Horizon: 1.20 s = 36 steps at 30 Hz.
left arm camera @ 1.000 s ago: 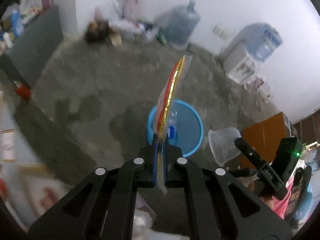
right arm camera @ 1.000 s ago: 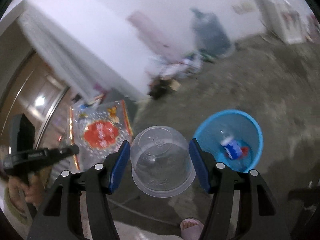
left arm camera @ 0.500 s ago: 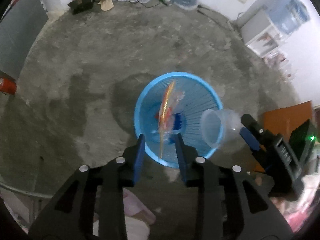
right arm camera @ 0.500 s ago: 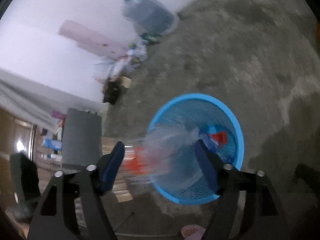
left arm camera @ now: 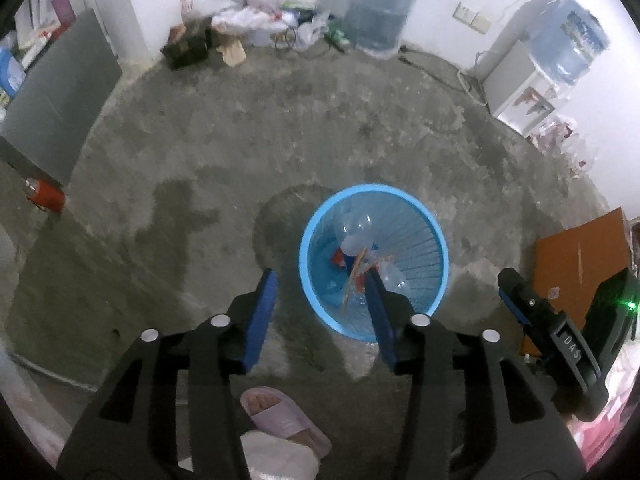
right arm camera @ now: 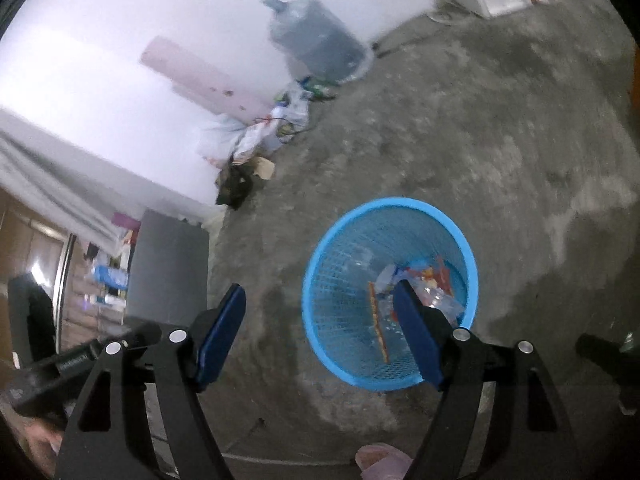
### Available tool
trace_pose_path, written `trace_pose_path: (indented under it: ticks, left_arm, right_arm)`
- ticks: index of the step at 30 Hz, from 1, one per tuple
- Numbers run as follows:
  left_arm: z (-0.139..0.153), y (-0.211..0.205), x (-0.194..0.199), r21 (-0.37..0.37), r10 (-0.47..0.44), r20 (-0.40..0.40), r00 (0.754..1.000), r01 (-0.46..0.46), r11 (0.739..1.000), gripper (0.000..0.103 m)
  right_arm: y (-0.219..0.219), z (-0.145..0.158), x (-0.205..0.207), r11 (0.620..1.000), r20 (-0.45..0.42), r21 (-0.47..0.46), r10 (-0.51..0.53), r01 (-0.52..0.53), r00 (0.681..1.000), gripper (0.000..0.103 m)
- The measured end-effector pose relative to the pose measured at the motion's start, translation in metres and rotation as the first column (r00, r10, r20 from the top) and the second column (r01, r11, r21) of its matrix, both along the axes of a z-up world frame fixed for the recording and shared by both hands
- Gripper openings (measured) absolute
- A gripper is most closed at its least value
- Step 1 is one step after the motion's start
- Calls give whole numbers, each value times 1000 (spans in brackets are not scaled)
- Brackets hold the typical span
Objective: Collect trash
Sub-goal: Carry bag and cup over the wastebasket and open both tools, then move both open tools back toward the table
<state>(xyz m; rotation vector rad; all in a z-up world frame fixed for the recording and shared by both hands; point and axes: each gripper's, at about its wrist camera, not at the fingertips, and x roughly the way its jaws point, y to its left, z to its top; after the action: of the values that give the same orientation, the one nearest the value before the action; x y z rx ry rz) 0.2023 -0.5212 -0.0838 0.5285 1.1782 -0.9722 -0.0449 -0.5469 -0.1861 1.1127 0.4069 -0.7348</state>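
Concrete floor (left arm camera: 320,128) first: I see no loose trash on the open part, but a heap of bags and cardboard (left arm camera: 248,32) lies against the far wall, well apart from the bin. Can't tell if that heap counts as mine to collect. Blue mesh basket (left arm camera: 434,240) stands on the floor, holding a clear cup (left arm camera: 356,236), a wrapper (left arm camera: 354,272) and bottle scraps. Left gripper (left arm camera: 320,300) hangs above its near rim, fingers wide, nothing between them. Right gripper (right arm camera: 320,320) likewise, spread wide and empty. I judge both drops done; next pickup not begun.
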Motion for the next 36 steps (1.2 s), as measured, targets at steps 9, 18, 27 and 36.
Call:
trace_pose_path:
  ticks: [9,18,27,36]
  left_arm:
    - [102,92,-7,-124,21,74,997,-12,992,53]
    - [195,236,-12,-317,198,154,968,-141,938,62]
    - [229,386,-30,-475,453,132,882,-344,810,82]
    - [220,485,-44,-521,603,88,793,-480,706,83]
  right_arm:
    - [60,92,5,968,-77,-213,122,-136,990,84]
    - [133,172,7,874,-210,-391,219,-287,953,95]
    - [221,214,34,758,-305,-460,354,-462,884,96]
    - [305,230,52,552,-438,-571,421,-608,794,96]
